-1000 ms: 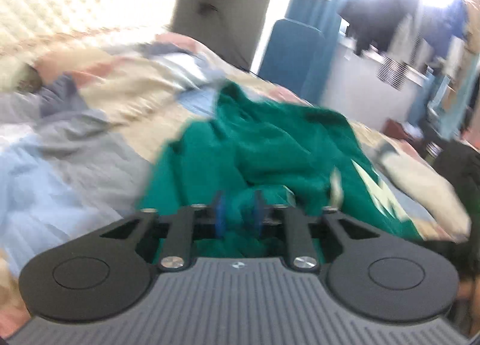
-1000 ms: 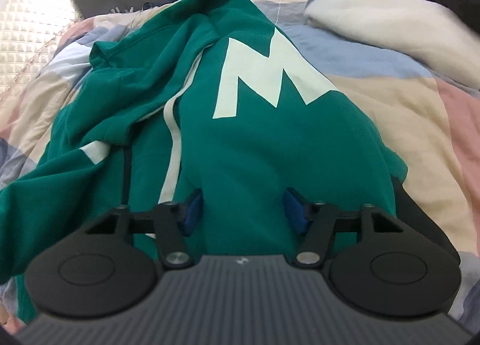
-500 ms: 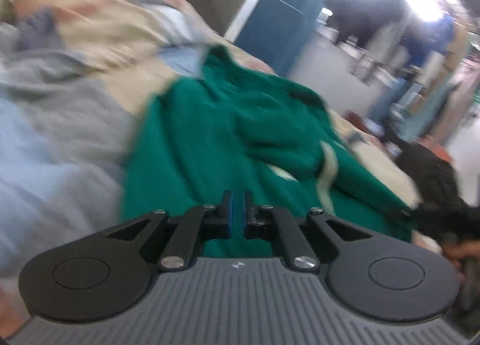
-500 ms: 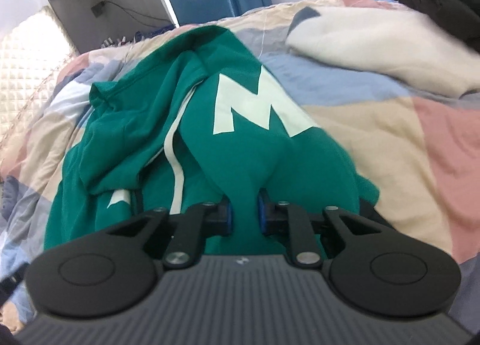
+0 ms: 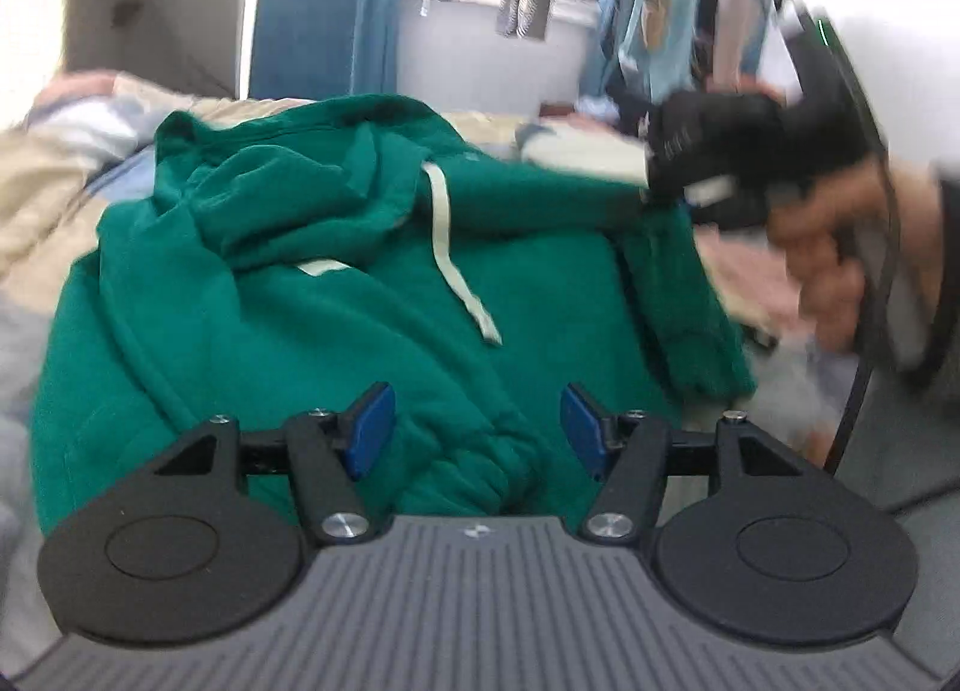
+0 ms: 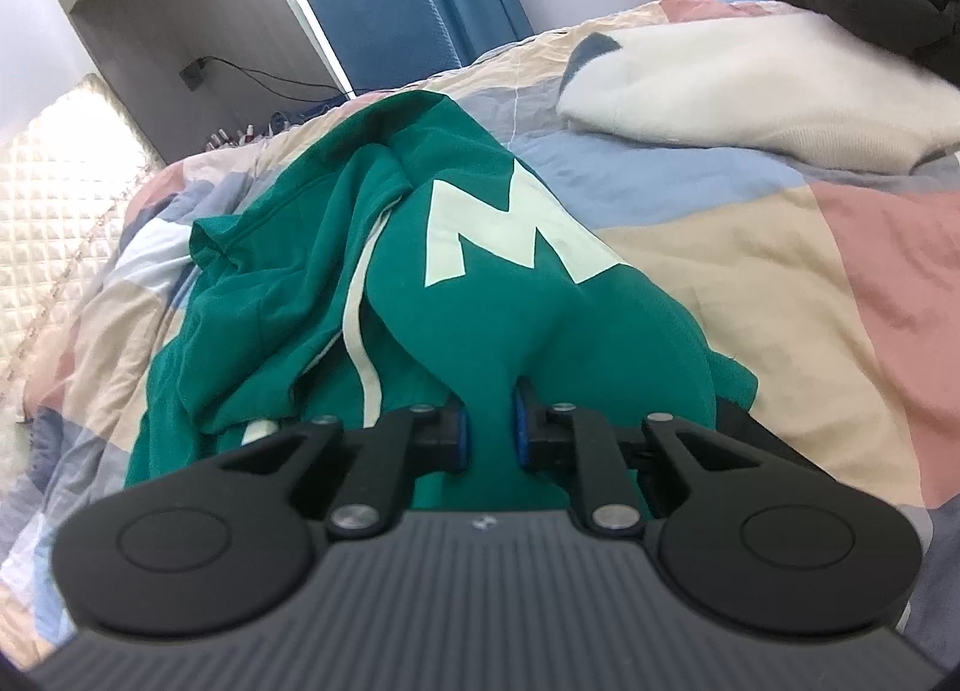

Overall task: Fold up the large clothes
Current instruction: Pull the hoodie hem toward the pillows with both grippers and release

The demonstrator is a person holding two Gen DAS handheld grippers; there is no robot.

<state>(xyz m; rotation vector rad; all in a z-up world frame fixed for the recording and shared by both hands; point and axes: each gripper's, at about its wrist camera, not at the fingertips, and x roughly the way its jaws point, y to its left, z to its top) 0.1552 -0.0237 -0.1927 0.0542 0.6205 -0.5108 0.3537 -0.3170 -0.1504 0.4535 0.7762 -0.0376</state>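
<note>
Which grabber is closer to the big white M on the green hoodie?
Right. The right gripper pinches the green hoodie just below the white M. The left gripper hangs open over a plain part; no M shows there.

One readable mark here: a big pale letter "M" [image 6: 516,229] printed on the chest of the green hoodie [image 6: 540,319], clear in the right wrist view, its lower edge running down toward the fold of fabric. In the left wrist view only a cream sliver of print [image 5: 324,267] peeks from under a fold, not legible. A tiny pale logo [image 6: 483,523] sits on each gripper body, too small to read. Nothing else carries lettering.
</note>
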